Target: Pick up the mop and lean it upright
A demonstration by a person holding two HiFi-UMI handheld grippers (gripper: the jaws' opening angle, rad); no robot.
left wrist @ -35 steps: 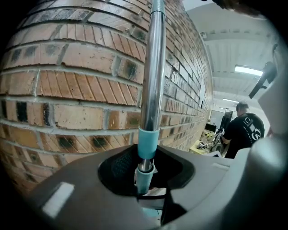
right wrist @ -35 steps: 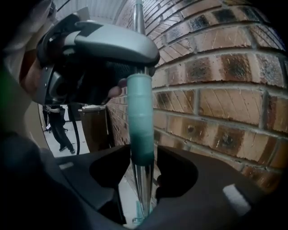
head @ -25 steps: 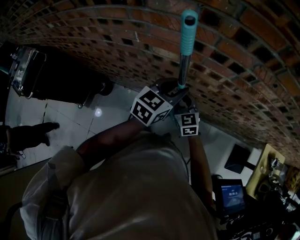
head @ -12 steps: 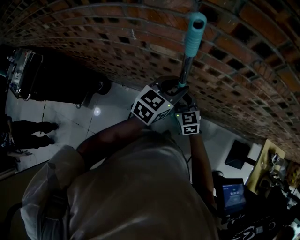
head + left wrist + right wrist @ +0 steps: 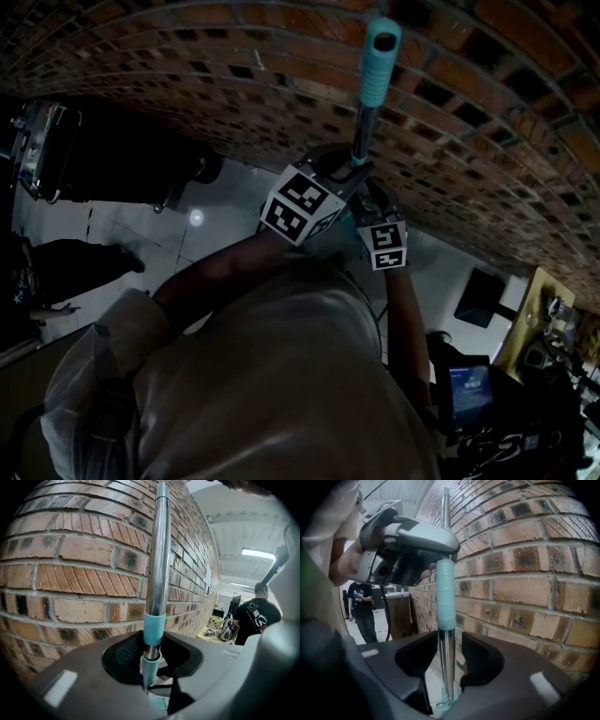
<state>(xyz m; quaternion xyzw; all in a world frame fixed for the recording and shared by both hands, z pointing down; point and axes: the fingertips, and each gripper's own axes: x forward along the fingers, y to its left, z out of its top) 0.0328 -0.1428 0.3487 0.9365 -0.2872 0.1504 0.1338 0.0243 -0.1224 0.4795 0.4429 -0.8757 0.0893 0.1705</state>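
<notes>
While the mop pole (image 5: 158,559) stands nearly upright just beside the brick wall (image 5: 70,588), the left gripper (image 5: 151,656) is clamped on it at a teal sleeve (image 5: 154,629), jaws drawn in against the shaft. Lower down, the right gripper (image 5: 449,665) surrounds the bare metal of the pole without pressing it: its jaws have just been opening, and a gap shows between one pad and the pole. Head view: the left marker cube (image 5: 300,208) and the right marker cube (image 5: 387,246) sit close together below the teal end grip (image 5: 378,58), which rises above both grippers against the brickwork. Whether the pole touches the wall cannot be told. Background: a person in a black T-shirt (image 5: 257,617); pale tiled floor (image 5: 216,220).
</notes>
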